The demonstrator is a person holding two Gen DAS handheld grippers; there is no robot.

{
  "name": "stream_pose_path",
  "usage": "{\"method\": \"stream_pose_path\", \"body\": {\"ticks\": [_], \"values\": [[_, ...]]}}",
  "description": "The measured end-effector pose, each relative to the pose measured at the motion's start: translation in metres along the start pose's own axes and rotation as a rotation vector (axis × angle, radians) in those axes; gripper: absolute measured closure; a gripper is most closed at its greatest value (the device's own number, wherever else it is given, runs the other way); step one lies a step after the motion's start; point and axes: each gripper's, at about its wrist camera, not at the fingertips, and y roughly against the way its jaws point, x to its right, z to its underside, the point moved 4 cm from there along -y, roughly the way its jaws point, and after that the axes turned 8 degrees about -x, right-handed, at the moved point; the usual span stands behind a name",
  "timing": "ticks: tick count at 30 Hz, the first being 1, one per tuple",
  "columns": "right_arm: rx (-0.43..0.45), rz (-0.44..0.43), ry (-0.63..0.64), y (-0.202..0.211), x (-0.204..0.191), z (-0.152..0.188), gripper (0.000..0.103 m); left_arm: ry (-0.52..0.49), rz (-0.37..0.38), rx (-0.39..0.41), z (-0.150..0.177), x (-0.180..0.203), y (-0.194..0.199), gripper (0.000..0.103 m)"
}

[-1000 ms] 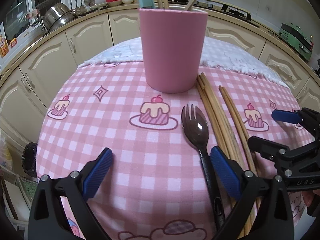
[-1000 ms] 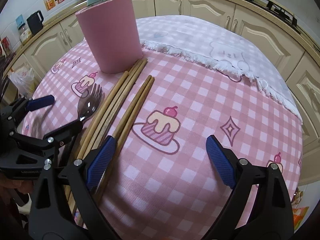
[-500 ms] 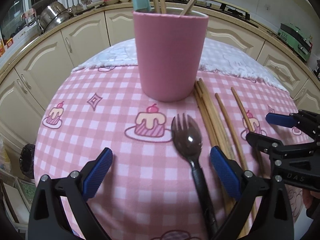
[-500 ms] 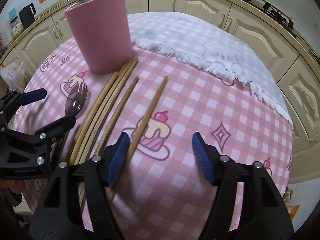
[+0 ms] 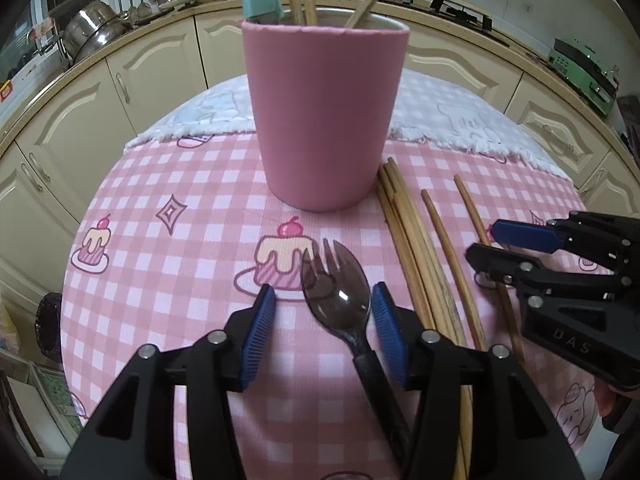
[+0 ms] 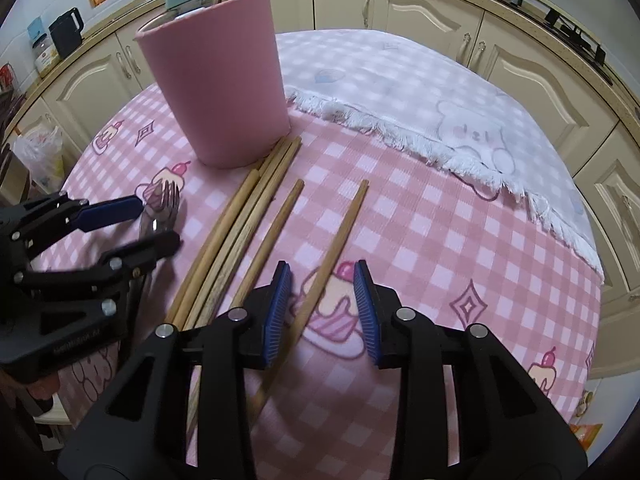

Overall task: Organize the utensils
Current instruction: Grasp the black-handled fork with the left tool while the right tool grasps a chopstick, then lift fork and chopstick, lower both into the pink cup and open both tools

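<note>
Here, from the left wrist, the left gripper points down at the pink checked cloth. Its jaws are closing with the dark spork between them; the right pad sits at the bowl's edge, the left pad is apart from it, so there is no grip yet. The pink cup stands upright just beyond, with chopsticks and a teal handle in it. A bundle of chopsticks lies right of the spork, its far ends at the cup's base. The right gripper is over the rightmost stick.

From the right wrist, the right gripper is closing around a lone chopstick, which lies nearer the left pad; neither pad presses it. The bundle lies to the left, and the left gripper brackets the spork.
</note>
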Motion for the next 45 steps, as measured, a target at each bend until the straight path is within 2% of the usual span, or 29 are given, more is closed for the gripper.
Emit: {"method": "stream_pose_path", "body": {"ticks": [1,2,3,6,8,16,18,20,22,26,31,37,45], "values": [[0.005,0.003,0.007,-0.001,-0.001,-0.002,0.07,-0.01,-0.008,0.003,-0.001,0.002,-0.001,0.053],[0.007,-0.001,0.018,-0.002,-0.003,-0.004,0.076,-0.02,-0.01,0.01,-0.001,0.004,-0.002,0.056],[0.004,-0.032,0.022,-0.002,-0.005,-0.005,0.089,-0.022,-0.01,0.015,-0.002,0.005,-0.002,0.067],[0.003,-0.065,0.037,0.0,-0.007,-0.001,0.097,-0.027,0.02,0.013,-0.002,0.006,0.0,0.069],[0.004,-0.099,0.022,0.003,-0.004,0.001,0.097,-0.031,0.022,0.015,0.001,0.006,0.001,0.069],[-0.027,-0.047,0.044,0.0,-0.006,-0.004,0.097,-0.038,-0.005,0.004,0.0,0.006,0.0,0.067],[-0.02,-0.048,0.048,-0.001,-0.005,-0.005,0.097,-0.042,0.013,0.015,-0.001,0.008,0.0,0.069],[-0.01,-0.085,0.029,0.001,-0.003,-0.003,0.097,-0.038,0.029,0.023,-0.001,0.009,0.001,0.07],[0.025,-0.127,-0.001,0.007,0.001,0.0,0.097,-0.025,0.081,0.056,0.002,0.008,0.008,0.07],[0.117,-0.193,-0.041,0.028,0.01,0.006,0.097,-0.013,0.118,0.132,0.006,0.005,0.027,0.07],[0.249,-0.264,-0.07,0.06,0.016,0.011,0.097,-0.007,0.116,0.24,0.004,0.003,0.055,0.07],[0.401,-0.309,-0.069,0.095,0.016,0.008,0.097,-0.008,0.118,0.343,0.001,0.001,0.081,0.071],[0.497,-0.345,-0.058,0.118,0.017,0.004,0.097,-0.017,0.124,0.439,-0.003,0.0,0.11,0.071]]}}
